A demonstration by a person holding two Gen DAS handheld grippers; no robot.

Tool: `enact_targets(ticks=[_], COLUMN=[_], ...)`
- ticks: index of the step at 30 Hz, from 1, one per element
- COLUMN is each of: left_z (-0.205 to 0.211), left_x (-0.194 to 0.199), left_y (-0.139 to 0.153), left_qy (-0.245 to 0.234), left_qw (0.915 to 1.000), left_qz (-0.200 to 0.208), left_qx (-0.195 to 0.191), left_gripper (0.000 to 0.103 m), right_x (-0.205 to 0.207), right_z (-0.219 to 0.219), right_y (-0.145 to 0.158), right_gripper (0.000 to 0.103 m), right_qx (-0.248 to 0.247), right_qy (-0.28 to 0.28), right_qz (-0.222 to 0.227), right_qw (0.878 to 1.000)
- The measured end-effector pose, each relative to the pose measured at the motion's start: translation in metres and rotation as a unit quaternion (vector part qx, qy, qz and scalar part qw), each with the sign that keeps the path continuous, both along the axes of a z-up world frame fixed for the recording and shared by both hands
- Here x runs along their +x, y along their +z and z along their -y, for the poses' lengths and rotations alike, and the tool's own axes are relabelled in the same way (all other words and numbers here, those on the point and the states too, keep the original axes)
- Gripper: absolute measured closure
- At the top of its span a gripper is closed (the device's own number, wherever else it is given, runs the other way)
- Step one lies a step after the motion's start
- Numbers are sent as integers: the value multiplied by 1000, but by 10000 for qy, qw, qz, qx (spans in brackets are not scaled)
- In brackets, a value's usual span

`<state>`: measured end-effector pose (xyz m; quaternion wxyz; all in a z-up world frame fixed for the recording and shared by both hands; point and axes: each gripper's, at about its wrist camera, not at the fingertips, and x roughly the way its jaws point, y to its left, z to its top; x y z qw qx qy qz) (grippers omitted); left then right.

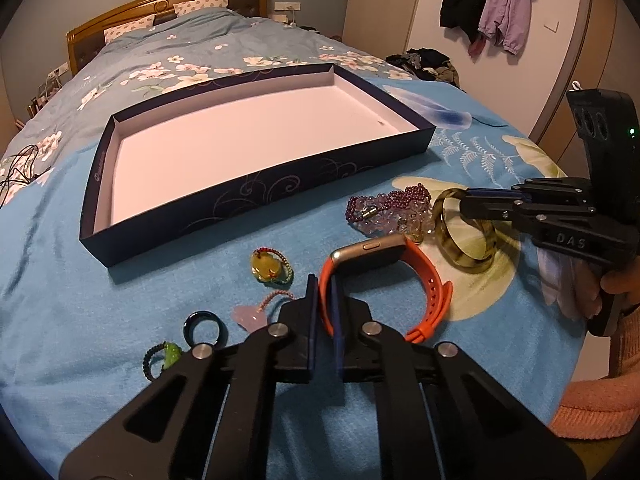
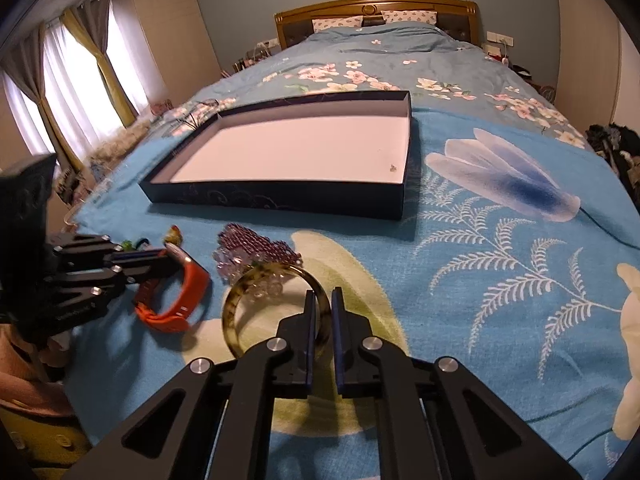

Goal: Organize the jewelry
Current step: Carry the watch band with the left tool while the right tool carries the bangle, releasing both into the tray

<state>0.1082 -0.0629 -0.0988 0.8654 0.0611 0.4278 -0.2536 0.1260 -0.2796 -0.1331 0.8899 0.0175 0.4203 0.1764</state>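
Observation:
A dark blue box lid (image 1: pixel 256 196) with a white inside lies open on the bed; it also shows in the right wrist view (image 2: pixel 280 200). My left gripper (image 1: pixel 325 284) is shut on the strap of an orange watch (image 1: pixel 432 284), also visible in the right wrist view (image 2: pixel 180 304). My right gripper (image 2: pixel 321 298) is shut on the rim of a mottled olive bangle (image 2: pixel 232 308), seen in the left wrist view (image 1: pixel 466 248). A heap of purple and clear bead bracelets (image 1: pixel 390 208) lies just behind the bangle.
Small pieces lie near my left gripper: a yellow pendant (image 1: pixel 266 268), a pink pendant (image 1: pixel 250 316), a dark ring (image 1: pixel 205 326) and a green charm on black cord (image 1: pixel 166 354). The blue floral bedspread (image 2: pixel 500 260) stretches right. Clothes (image 1: pixel 428 62) are piled beyond the bed.

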Motion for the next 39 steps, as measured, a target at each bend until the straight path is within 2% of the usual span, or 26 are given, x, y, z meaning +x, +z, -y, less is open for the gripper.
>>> enact_targets(ticks=[5, 9, 14, 17, 20, 24, 30, 39], left_z=[-10, -19, -28, -37, -45, -52, -47, -33], left_x=[1, 3, 15, 37, 66, 103, 153, 202], left_y=[6, 22, 46, 60, 67, 70, 64, 40], left_qy=[96, 161, 285, 480, 697, 901, 1043, 1065], left_qw=[9997, 9989, 9976, 9963, 9950, 9935, 9932, 9941], left_qz=[-30, 61, 322, 501, 505, 450, 396, 210], left_qx=[-204, -437, -535, -503, -504, -540, -331, -4], left_gripper=[96, 96, 96, 96, 96, 96, 96, 94], right_x=[-4, 1, 30, 56, 87, 129, 176, 214], right_z=[2, 0, -8, -14, -21, -32, -41, -51], right_y=[17, 32, 49, 56, 61, 59, 48, 27], right_gripper=[97, 97, 97, 97, 97, 97, 97, 97], right_qx=[180, 277, 215, 155, 88, -70, -269, -521], right_qy=[46, 94, 114, 119, 95, 24, -91, -212], right_qz=[202, 401, 658, 783, 822, 778, 569, 173], right_qw=[9996, 9988, 9975, 9967, 9965, 9969, 9980, 9983])
